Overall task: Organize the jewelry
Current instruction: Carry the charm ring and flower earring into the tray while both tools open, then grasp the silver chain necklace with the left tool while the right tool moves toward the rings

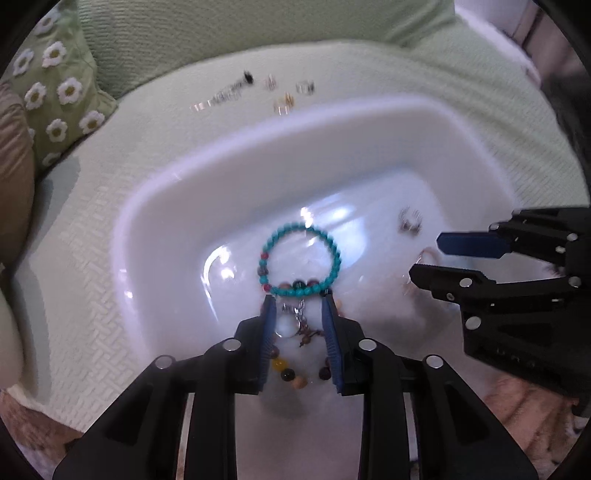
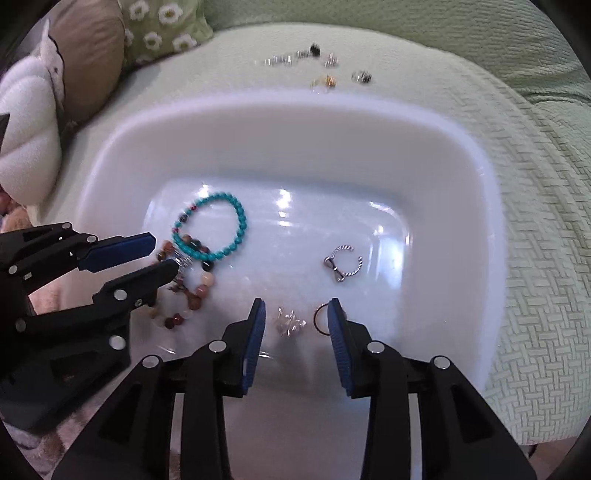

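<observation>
A white tray [image 1: 155, 192] [image 2: 295, 110] lies on a pale green bedspread. In it are a turquoise bead bracelet [image 1: 306, 291] [image 2: 240, 218], a mixed brown and yellow bead bracelet [image 1: 280, 365] [image 2: 195, 301] with a silver charm, a twisted silver ring [image 1: 408, 221] [image 2: 338, 275], a small sparkly piece [image 2: 290, 321] and a thin hoop [image 2: 320, 320]. My left gripper [image 1: 298, 299] [image 2: 160, 254] hangs open over the mixed bracelet, its pads apart from the charm. My right gripper [image 2: 297, 306] [image 1: 424, 256] stands open around the sparkly piece, the hoop beside its right finger.
Several small rings and earrings [image 1: 280, 96] [image 2: 328, 79] lie loose on the bedspread [image 2: 535, 258] beyond the tray's far rim. A daisy-print pillow [image 1: 62, 92] [image 2: 166, 26], a brown cushion [image 2: 92, 55] and a white plush cushion [image 2: 26, 140] sit at the left.
</observation>
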`<state>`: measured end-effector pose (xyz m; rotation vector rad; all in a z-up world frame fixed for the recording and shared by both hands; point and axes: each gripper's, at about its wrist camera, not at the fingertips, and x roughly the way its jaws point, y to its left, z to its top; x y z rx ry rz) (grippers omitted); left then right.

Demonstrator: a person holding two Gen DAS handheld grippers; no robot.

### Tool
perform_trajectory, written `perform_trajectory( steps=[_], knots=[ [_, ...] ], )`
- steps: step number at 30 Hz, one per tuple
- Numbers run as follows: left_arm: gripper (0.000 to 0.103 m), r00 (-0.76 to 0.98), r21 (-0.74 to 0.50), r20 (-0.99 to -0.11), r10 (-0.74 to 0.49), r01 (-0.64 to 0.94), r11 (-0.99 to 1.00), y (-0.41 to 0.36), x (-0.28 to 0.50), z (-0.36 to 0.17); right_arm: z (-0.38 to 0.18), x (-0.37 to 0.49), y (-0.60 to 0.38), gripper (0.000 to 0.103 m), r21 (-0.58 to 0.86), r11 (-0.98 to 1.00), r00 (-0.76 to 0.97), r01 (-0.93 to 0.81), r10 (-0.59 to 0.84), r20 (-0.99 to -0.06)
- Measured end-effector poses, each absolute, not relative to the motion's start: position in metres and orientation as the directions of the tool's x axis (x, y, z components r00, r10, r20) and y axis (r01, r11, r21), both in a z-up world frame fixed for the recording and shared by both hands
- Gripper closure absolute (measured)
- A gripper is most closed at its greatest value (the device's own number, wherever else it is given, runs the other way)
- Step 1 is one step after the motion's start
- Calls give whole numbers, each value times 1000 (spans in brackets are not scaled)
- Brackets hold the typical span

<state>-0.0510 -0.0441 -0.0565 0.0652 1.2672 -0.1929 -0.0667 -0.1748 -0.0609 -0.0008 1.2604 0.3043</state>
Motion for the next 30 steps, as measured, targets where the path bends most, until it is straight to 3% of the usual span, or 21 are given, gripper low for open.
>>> perform_trajectory(
  steps=[1,5,11,15,30],
  knots=[
    [69,311,-59,-944,-110,168,984,-38,-51,-47,-52,-68,-180,67,166,962,293,-218,227,-929],
    [66,386,-2,-922,-40,100,995,-17,-51,-21,-20,-68,-205,46,145,976,399,-164,200,-895],
    [62,394,3,-919,-7,27,1000,9,-44,-19,-20,-55,-226,46,173,978,402,-113,205,-893],
    [41,400,-7,-916,-10,9,1000,20,-16,-20,-15,-30,-226,46,179,977,410,-112,210,-888],
    [41,347,4,-938,-13,48,999,12,185,-69,7,109,-230,46,209,977,434,-46,208,-876]
  ],
)
